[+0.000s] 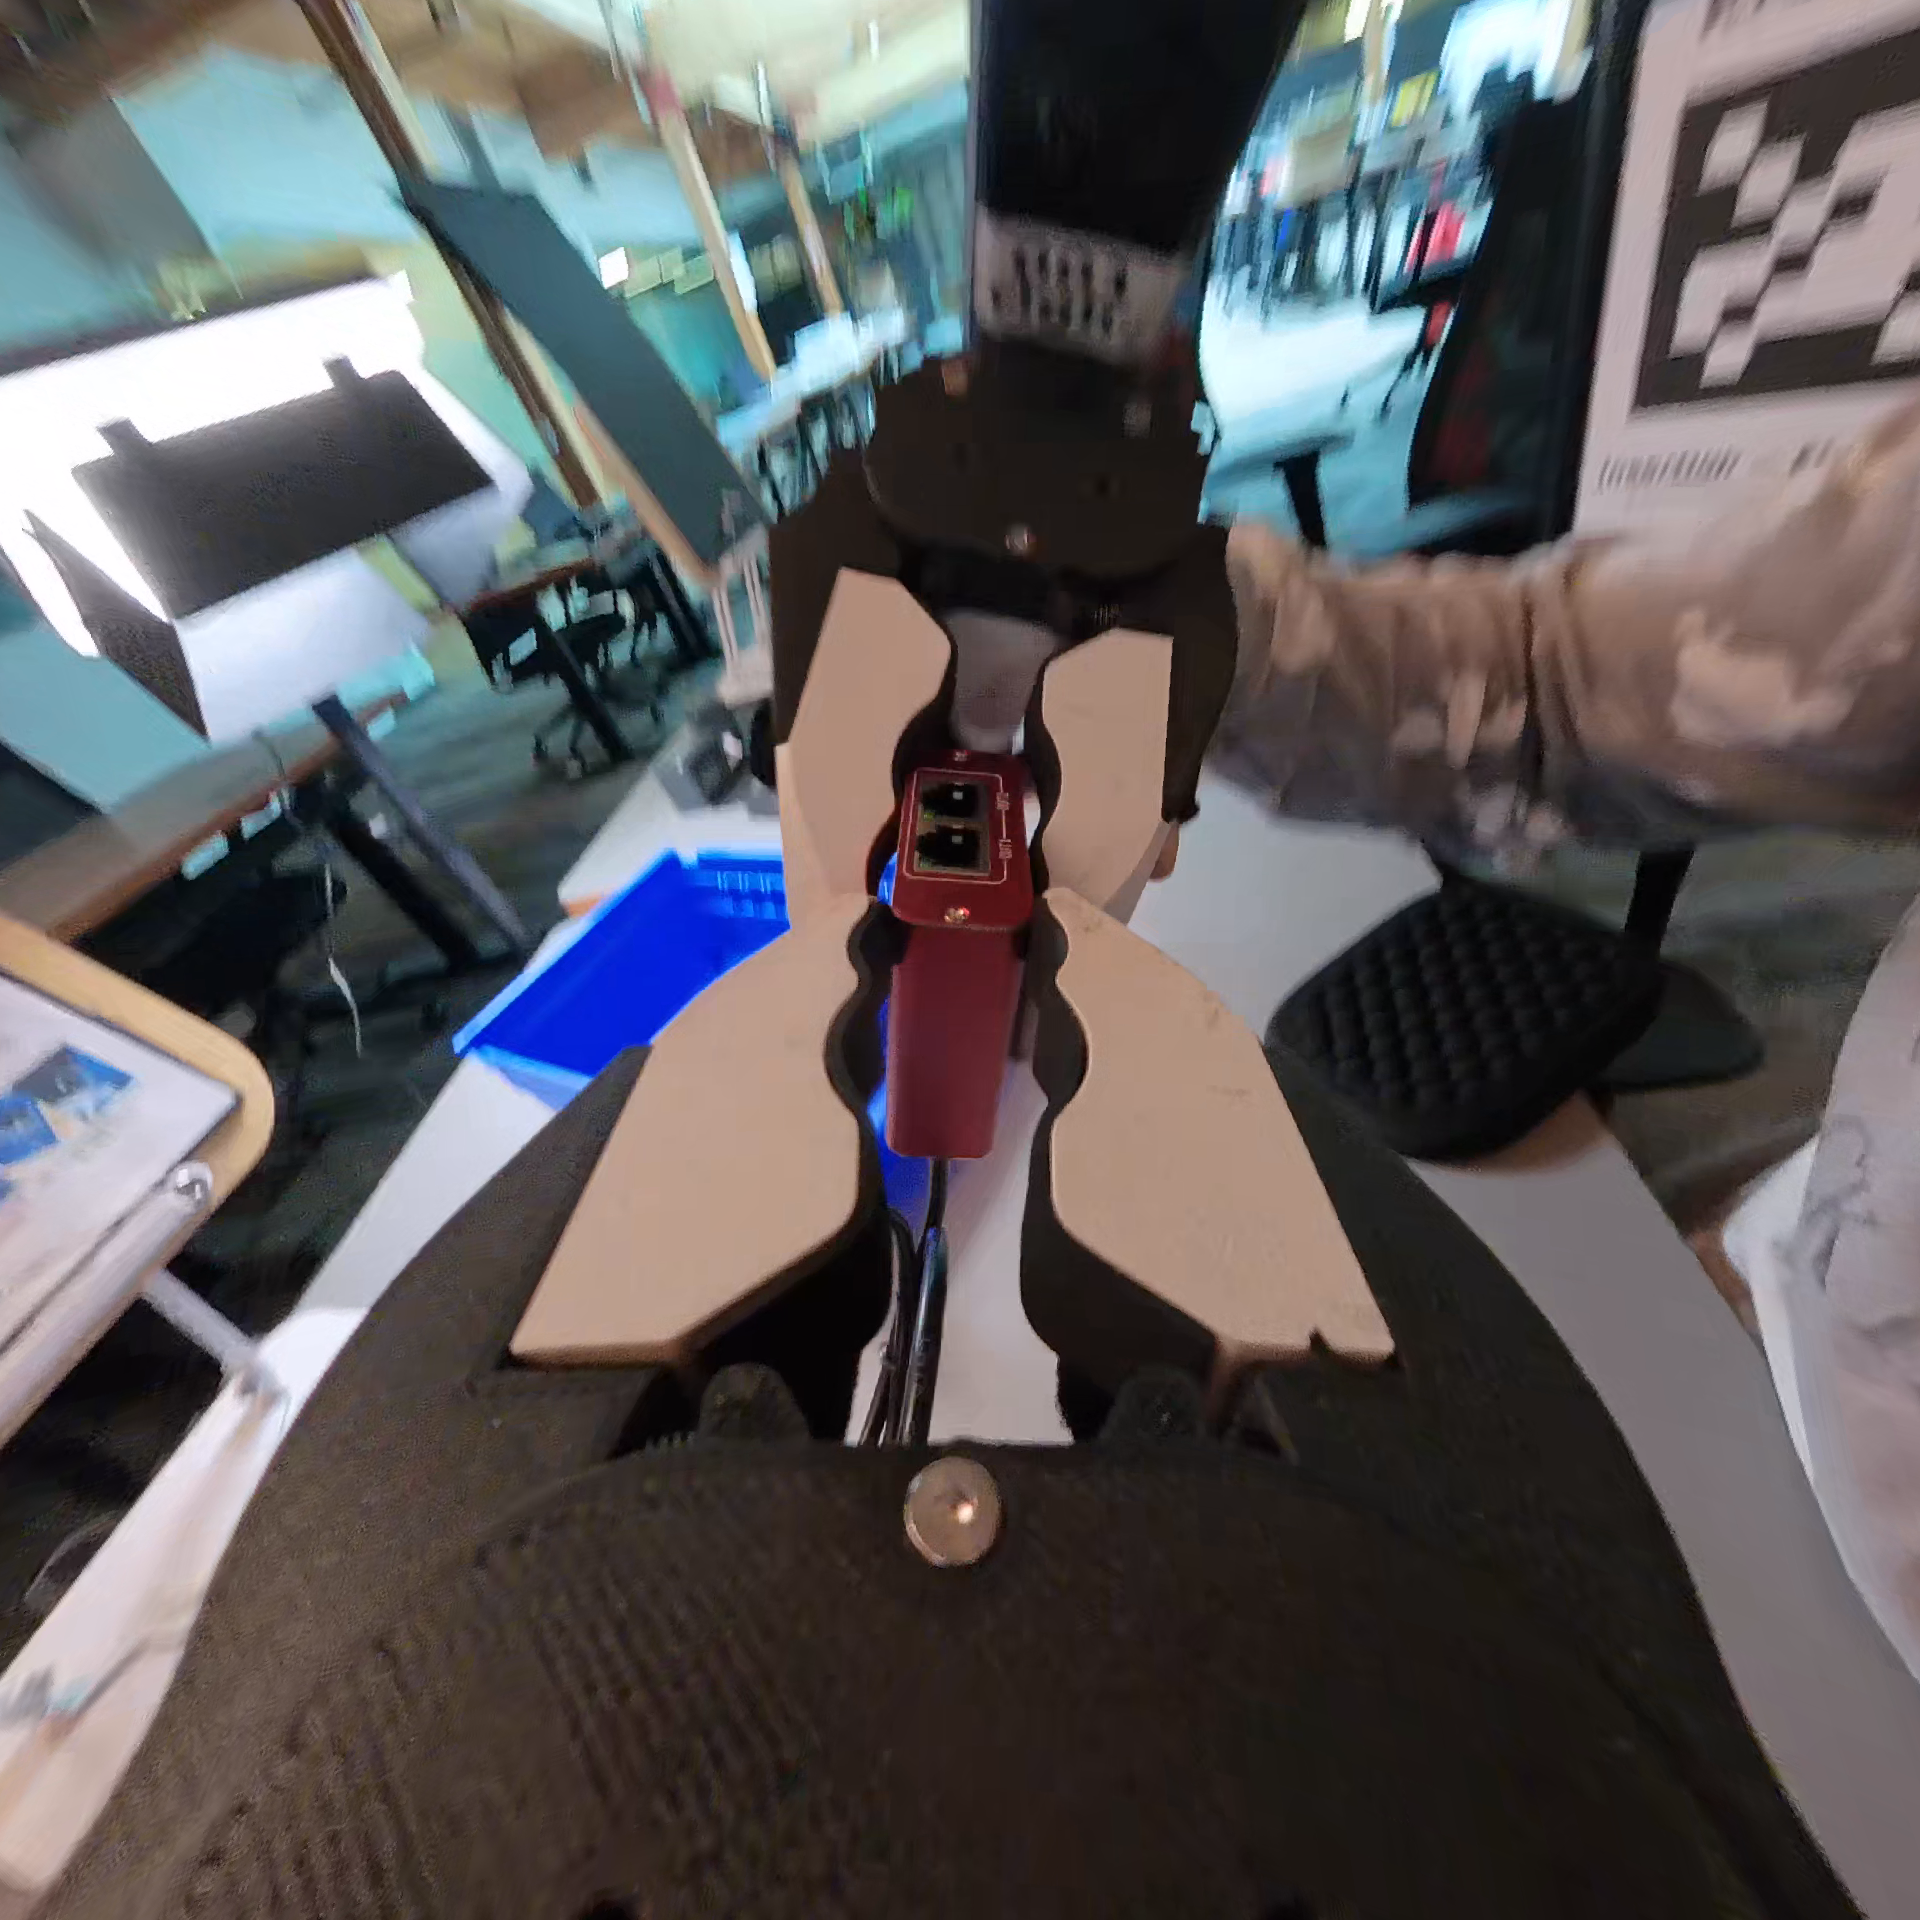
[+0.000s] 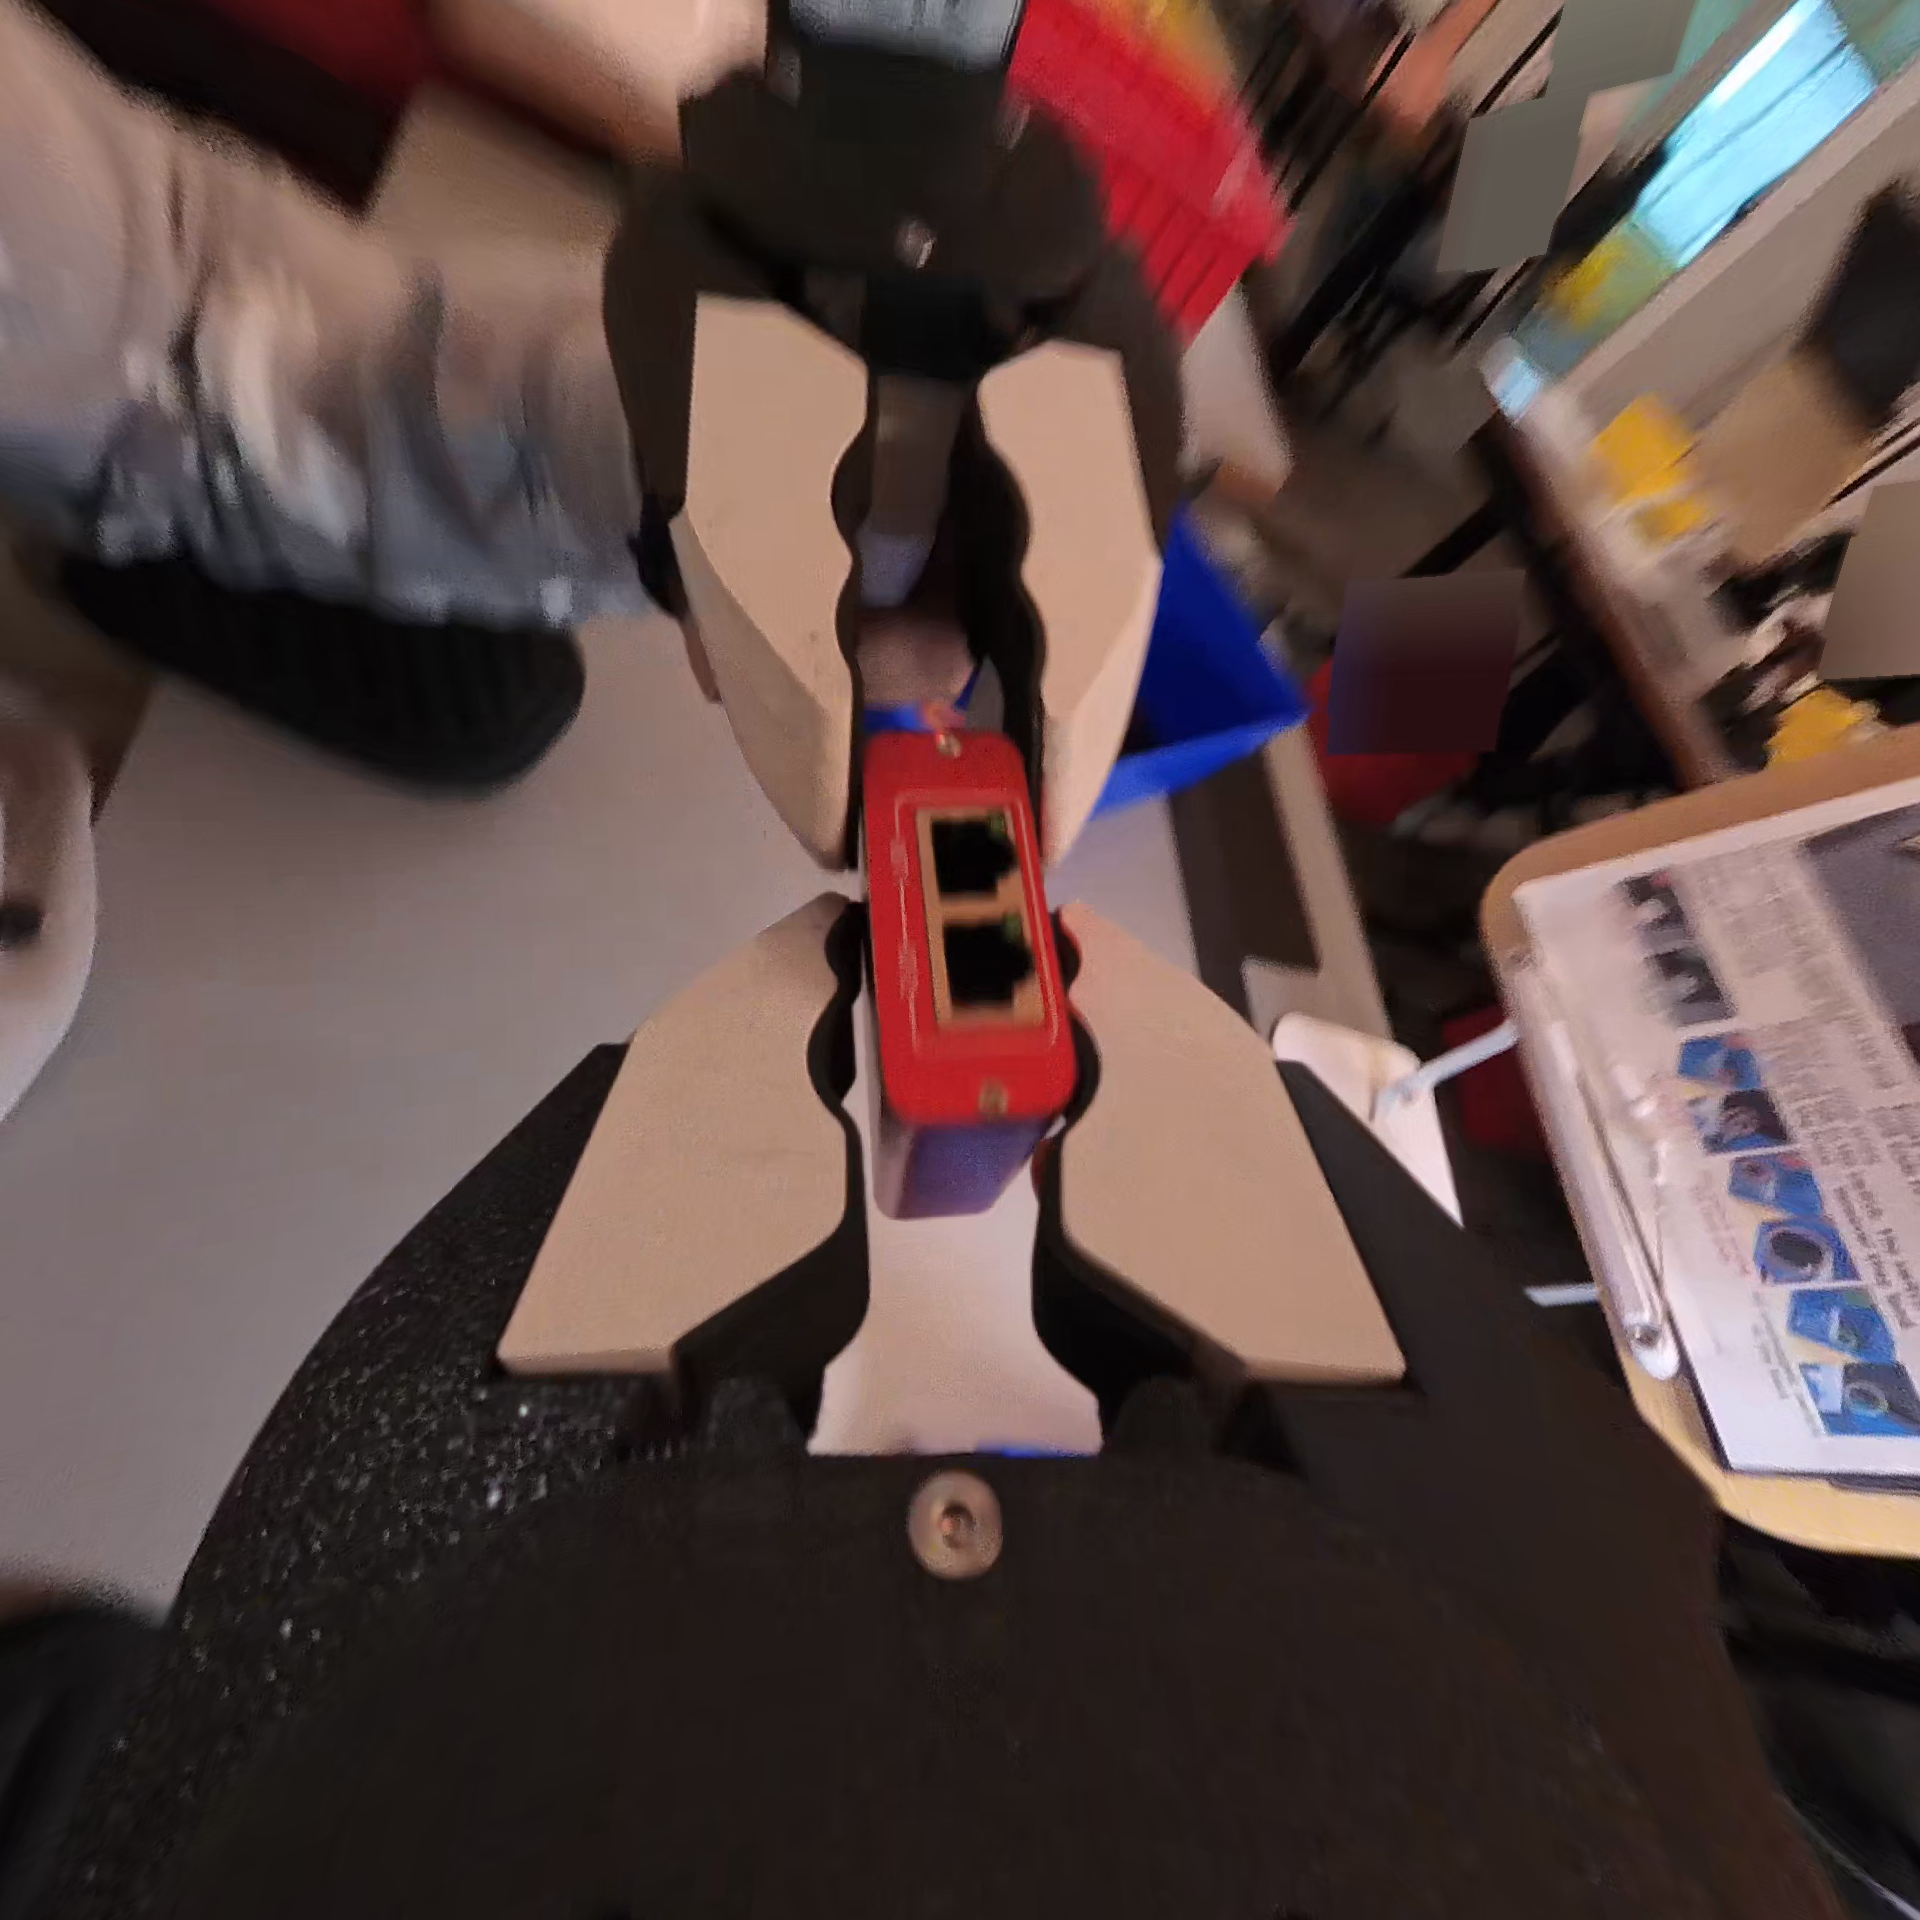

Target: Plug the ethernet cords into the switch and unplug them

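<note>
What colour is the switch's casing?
Red; the switch shows best in the right wrist view.

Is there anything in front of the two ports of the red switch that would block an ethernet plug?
Nothing visible does. Both ports of the switch are empty and uncovered. The left gripper and the right gripper clamp only its sides. No ethernet plug shows near the ports.
</note>
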